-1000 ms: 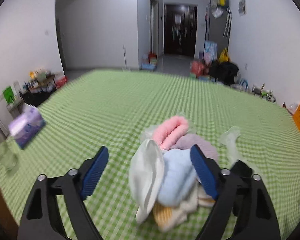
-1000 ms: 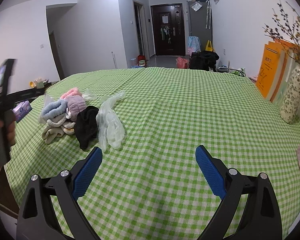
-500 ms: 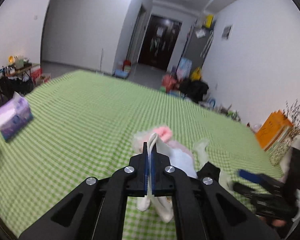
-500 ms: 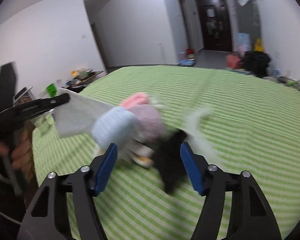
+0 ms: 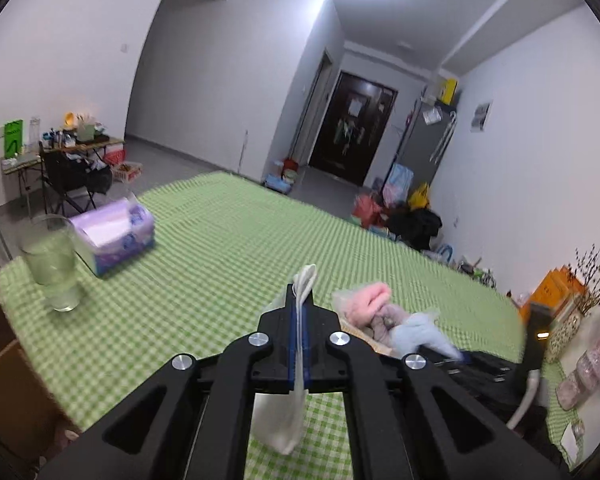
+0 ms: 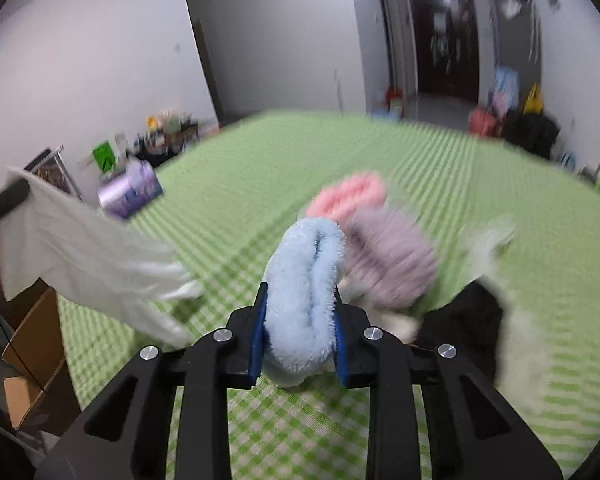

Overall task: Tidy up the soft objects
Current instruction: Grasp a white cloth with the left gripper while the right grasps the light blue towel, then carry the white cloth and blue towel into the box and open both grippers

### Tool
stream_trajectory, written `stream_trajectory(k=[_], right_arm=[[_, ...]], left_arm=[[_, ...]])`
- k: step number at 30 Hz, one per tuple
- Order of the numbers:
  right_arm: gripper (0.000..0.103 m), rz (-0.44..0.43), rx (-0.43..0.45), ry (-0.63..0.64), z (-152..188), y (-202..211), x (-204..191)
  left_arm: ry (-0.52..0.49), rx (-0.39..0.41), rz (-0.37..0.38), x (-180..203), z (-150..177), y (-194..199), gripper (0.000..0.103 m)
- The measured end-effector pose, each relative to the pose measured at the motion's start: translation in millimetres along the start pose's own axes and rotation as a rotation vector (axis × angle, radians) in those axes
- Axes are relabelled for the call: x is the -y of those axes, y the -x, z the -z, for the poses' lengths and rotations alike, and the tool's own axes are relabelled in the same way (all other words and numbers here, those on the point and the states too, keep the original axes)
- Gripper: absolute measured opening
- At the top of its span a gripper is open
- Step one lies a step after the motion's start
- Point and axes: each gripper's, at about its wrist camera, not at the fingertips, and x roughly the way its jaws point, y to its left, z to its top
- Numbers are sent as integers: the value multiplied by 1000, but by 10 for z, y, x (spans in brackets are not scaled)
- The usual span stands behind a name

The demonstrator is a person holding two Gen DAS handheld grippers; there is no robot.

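While clamped, white cloth (image 5: 298, 364) aloft.

The surface (image 5: 228, 240) is covered with a cloth in green and white checks. At its left edge stands a clear glass (image 5: 52, 264), and near it lies a purple tissue pack (image 5: 114, 236). Toward the right rests a heap of soft things: a pink roll (image 5: 366, 298), a lilac one (image 6: 388, 256) and a black cloth (image 6: 466, 320).

Two close wrist views, shared sock pile (image 5: 384, 312)
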Motion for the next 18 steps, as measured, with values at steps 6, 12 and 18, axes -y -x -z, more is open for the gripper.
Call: stream_trajectory(k=[6, 12, 18], right_arm=[[27, 51, 152, -5, -26, 1010, 252], [27, 51, 185, 28, 237, 1538, 301], [27, -10, 156, 42, 392, 1561, 143]], left_arm=[[-44, 90, 42, 281, -106, 676, 0], [-57, 174, -13, 362, -125, 1315, 0], [8, 211, -130, 38, 33, 1933, 0]])
